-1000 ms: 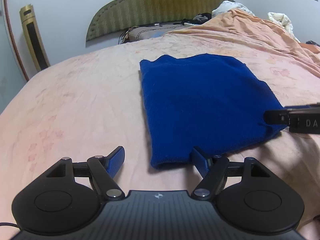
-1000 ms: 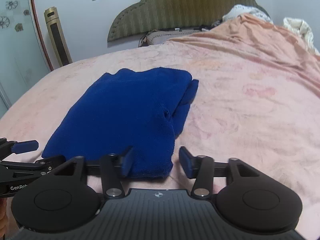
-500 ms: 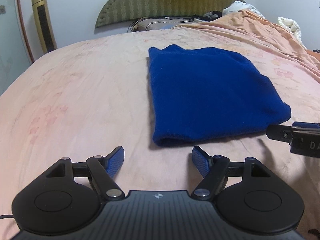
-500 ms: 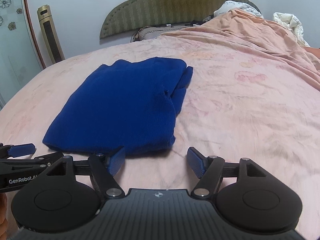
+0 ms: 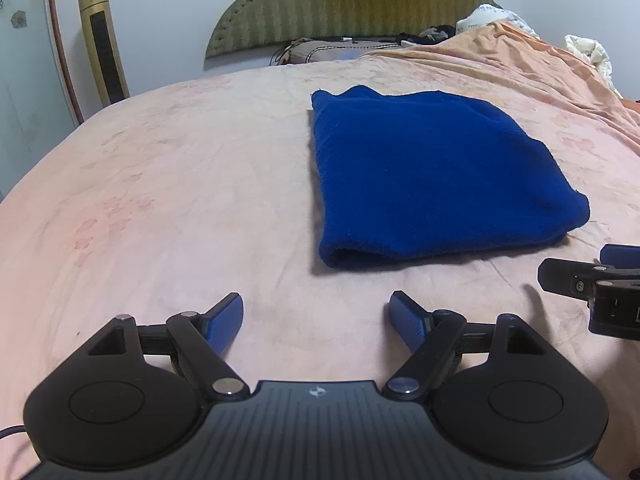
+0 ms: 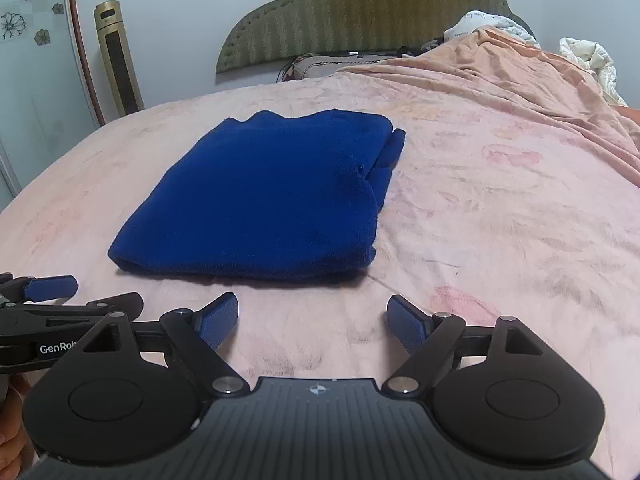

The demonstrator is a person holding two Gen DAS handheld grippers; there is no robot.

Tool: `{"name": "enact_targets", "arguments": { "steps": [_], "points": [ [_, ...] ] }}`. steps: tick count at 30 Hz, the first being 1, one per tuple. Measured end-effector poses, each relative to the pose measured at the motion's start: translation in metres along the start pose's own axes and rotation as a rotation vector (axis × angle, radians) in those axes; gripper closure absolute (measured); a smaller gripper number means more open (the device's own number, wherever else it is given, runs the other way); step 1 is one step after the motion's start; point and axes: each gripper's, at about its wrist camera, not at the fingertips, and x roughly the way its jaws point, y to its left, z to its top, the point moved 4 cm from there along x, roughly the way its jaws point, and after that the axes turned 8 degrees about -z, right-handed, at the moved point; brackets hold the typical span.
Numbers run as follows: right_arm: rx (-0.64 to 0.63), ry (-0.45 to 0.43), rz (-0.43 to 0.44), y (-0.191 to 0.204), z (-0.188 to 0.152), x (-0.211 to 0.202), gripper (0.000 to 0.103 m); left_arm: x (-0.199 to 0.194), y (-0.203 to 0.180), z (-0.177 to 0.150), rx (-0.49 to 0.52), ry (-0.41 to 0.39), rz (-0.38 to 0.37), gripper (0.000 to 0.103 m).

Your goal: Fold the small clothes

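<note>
A dark blue knitted garment (image 5: 432,176) lies folded into a flat rectangle on the pink bedspread (image 5: 180,200); in the right wrist view the garment (image 6: 264,200) sits left of centre, with a sleeve edge sticking out on its right side. My left gripper (image 5: 316,320) hovers over bare bedspread just short of the garment's near fold, its jaws opening with nothing between them. My right gripper (image 6: 312,322) is likewise a little in front of the near edge, jaws opening and empty. Each gripper shows at the edge of the other's view.
A green padded headboard (image 5: 348,4) and a pillow (image 5: 320,50) stand at the far end. A rumpled orange blanket (image 6: 520,80) and white bedding (image 6: 588,60) cover the right side. A gold tower fan (image 5: 102,40) stands by the left wall. A hand shows at the lower left.
Both grippers have drawn back from the garment's near edge, which each had between its fingers, and their jaws have spread wider. The garment now lies free on the bed.
</note>
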Motion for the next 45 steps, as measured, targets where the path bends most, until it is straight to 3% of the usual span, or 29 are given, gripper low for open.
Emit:
{"name": "enact_targets", "arguments": {
  "steps": [22, 26, 45],
  "points": [
    [-0.031, -0.024, -0.041, -0.001, -0.01, 0.0, 0.003, -0.006, 0.009, -0.011, -0.057, -0.063, 0.054, 0.013],
    [-0.026, -0.011, -0.049, -0.005, -0.013, 0.006, 0.0, -0.005, 0.012, -0.012, -0.072, -0.069, 0.066, 0.006],
    [-0.035, -0.014, -0.064, -0.002, -0.019, 0.013, 0.0, 0.0, 0.018, -0.015, -0.106, -0.07, 0.065, 0.0]
  ]
}}
